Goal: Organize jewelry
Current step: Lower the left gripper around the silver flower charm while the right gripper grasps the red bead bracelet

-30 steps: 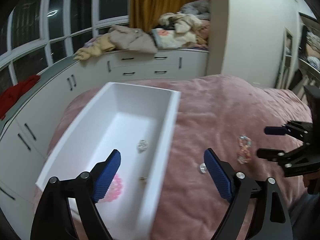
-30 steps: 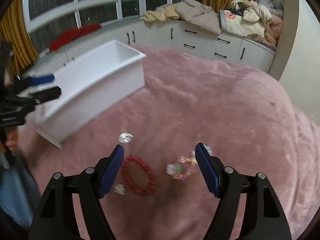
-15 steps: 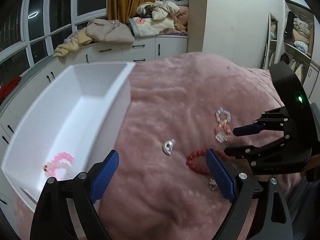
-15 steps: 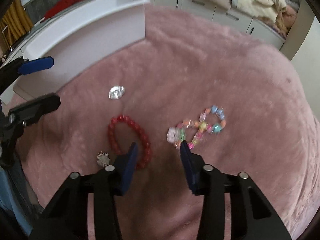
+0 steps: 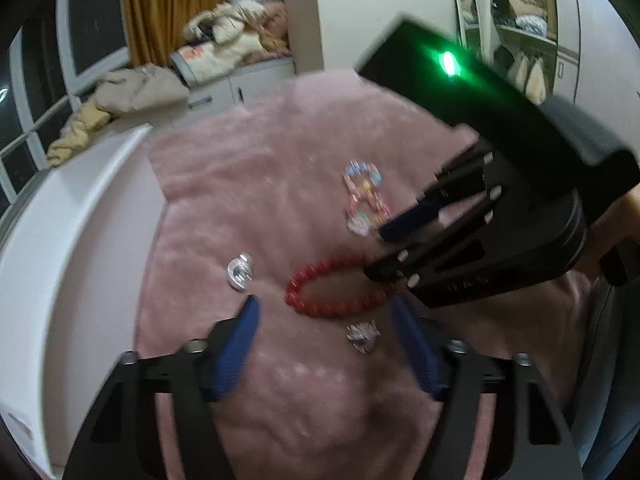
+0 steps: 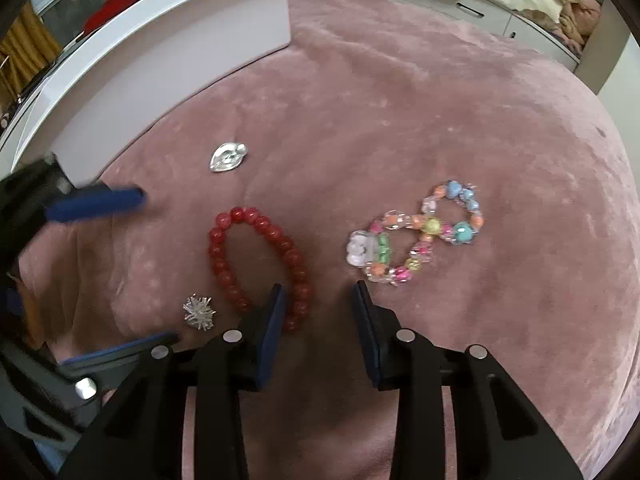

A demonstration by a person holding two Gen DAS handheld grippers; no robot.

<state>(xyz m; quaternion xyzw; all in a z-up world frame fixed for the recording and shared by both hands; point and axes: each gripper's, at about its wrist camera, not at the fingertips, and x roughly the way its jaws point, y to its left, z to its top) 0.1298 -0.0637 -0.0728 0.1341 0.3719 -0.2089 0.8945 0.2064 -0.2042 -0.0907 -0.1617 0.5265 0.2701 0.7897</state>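
Note:
On the pink blanket lie a red bead bracelet (image 6: 256,264) (image 5: 332,292), a multicoloured bead bracelet (image 6: 420,236) (image 5: 364,200), a silver leaf-shaped piece (image 6: 228,157) (image 5: 239,272) and a spiky silver brooch (image 6: 198,312) (image 5: 362,336). My right gripper (image 6: 319,300) (image 5: 378,252) points down at the red bracelet's near side. Its jaws are closing, with the bead strand just inside the left finger and not pinched. My left gripper (image 5: 326,316) (image 6: 156,268) hovers low over the red bracelet and the brooch. Its jaws are closing too and hold nothing.
A white open box (image 5: 60,260) (image 6: 180,40) stands on the blanket to the left of the jewelry. The two grippers are close together over the same small patch. White cabinets with heaped clothes (image 5: 140,88) line the far wall.
The left gripper swung from over the white box to the jewelry on the blanket, sank, and its jaws narrowed. The right gripper sank toward the red bracelet and narrowed its jaws.

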